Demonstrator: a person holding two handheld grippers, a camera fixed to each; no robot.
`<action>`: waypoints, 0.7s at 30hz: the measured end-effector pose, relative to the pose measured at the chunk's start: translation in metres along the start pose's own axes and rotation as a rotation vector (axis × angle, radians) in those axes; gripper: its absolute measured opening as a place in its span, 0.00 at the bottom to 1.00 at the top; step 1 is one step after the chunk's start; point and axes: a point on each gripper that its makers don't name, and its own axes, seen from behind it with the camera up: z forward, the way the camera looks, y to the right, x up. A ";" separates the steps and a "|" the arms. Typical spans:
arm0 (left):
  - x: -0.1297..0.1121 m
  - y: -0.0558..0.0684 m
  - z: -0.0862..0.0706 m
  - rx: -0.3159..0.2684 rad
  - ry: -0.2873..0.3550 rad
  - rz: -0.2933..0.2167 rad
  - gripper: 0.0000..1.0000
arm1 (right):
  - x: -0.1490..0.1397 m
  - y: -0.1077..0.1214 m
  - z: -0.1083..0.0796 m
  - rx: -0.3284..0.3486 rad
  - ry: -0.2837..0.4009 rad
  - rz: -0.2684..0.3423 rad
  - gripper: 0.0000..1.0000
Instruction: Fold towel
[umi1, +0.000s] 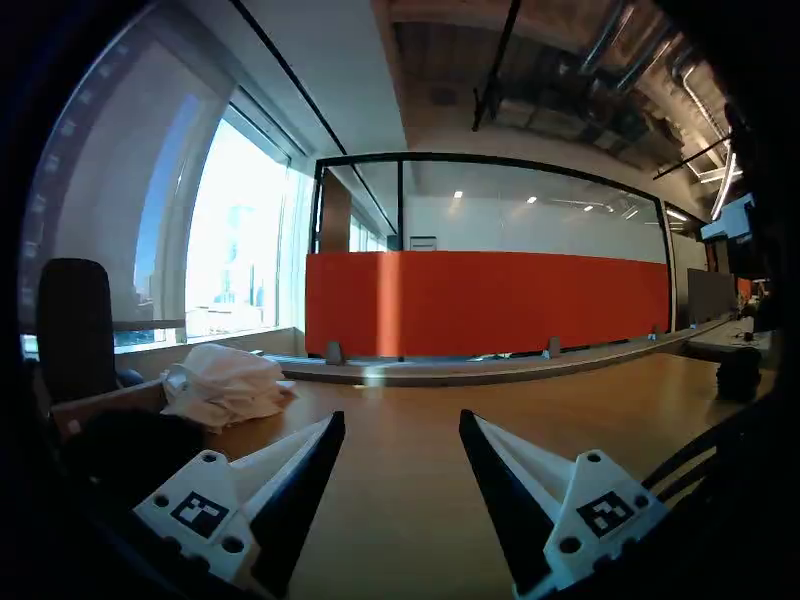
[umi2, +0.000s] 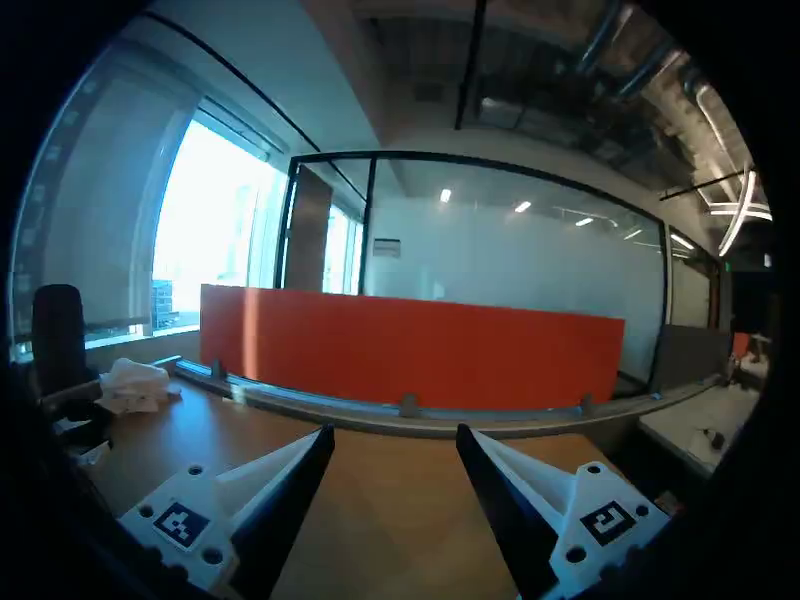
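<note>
Left gripper (umi1: 401, 414): jaws released, 2 fingers spread wide. The wood of the table (umi1: 420, 500) shows through the gap. Gripper sits low over the tabletop, pointing toward the far edge.

Right gripper (umi2: 395, 429): same condition, jaws apart, 2 fingers wide, table (umi2: 390, 530) surface visible btwn them.

Towel (umi1: 222, 385): white, crumpled in a loose heap, unfolded. In the left gripper view it lies on the table ahead and to the left of the left finger, apart from it, near the table's far-left corner. In the right gripper view the towel (umi2: 135, 385) sits farther off at the left, well apart from both fingers.

Surroundings: orange partition (umi1: 480, 300) runs along the table's far edge, glass wall above it; same partition (umi2: 400, 345) in the right gripper view. Bright window (umi1: 235, 250) at left. Black chair back (umi1: 75, 325) stands behind the towel's corner, left side. Small dark object (umi1: 738, 375) on the table at far right; can't tell what it is. Dark mass (umi1: 130, 450) just beside the left finger, below the towel; unidentifiable.
</note>
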 end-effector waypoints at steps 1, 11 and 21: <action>-0.002 0.000 0.000 0.000 -0.001 -0.002 0.84 | -0.001 0.000 0.000 0.002 0.000 0.000 0.94; -0.011 0.000 0.001 -0.002 -0.021 0.012 0.84 | -0.006 0.003 -0.002 0.003 -0.005 -0.002 0.94; -0.019 0.000 0.004 -0.005 -0.044 0.011 0.84 | -0.003 0.011 -0.005 -0.004 -0.003 -0.013 0.94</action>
